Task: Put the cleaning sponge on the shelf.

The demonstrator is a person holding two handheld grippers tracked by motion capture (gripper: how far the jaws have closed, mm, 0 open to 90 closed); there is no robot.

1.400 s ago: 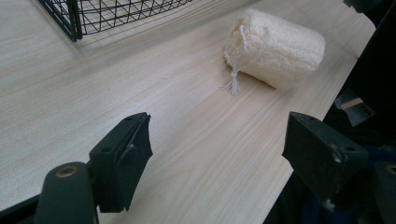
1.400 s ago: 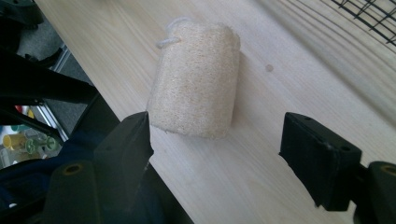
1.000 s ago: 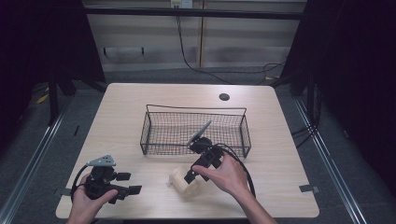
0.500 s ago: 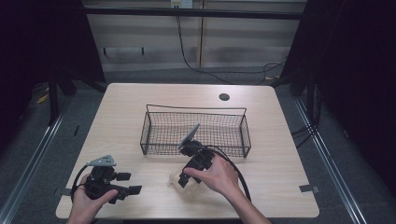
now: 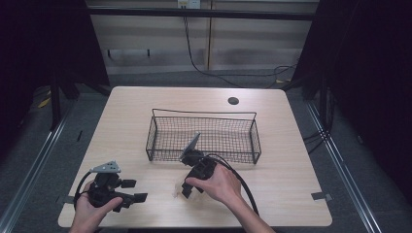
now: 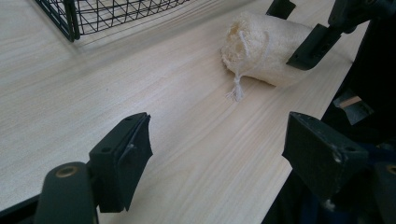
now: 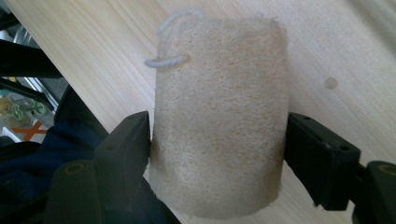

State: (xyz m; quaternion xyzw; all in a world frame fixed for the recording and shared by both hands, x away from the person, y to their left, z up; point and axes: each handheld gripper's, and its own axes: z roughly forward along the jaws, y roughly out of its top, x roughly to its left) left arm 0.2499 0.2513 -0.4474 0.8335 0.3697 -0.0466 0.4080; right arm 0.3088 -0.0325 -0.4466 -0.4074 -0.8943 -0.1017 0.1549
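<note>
Sponge: a pale, fibrous loofah roll (image 7: 219, 126) with a white string loop (image 7: 170, 59) at one end, lying on its side on the table (image 5: 291, 160), near the front edge and just in front of the wire basket (image 5: 252, 141).
Right gripper: the right gripper (image 7: 217, 158) is down over the sponge with one jaw on each side of it; the left pad touches the sponge's side and the right pad sits at or just off the other side. The jaws are spread to the width of the roll and are not yet squeezing it, since the sponge shows no dent.
Step in hand: by my reading, the grasp; the jaws are placed round the sponge and closing has yet to finish.
Next move: likely a gentle closing until the soft roll gives a little, then a straight lift and a short carry over the near rim of the basket. The grip sits near the roll's lower half, so it may tip when lifted.
Left gripper: the left gripper (image 6: 219, 158) is low over bare table, near the sponge but apart from it, jaws wide apart with nothing between them.
Basket: standing at mid-table, with nothing visible inside it in the high view.
</note>
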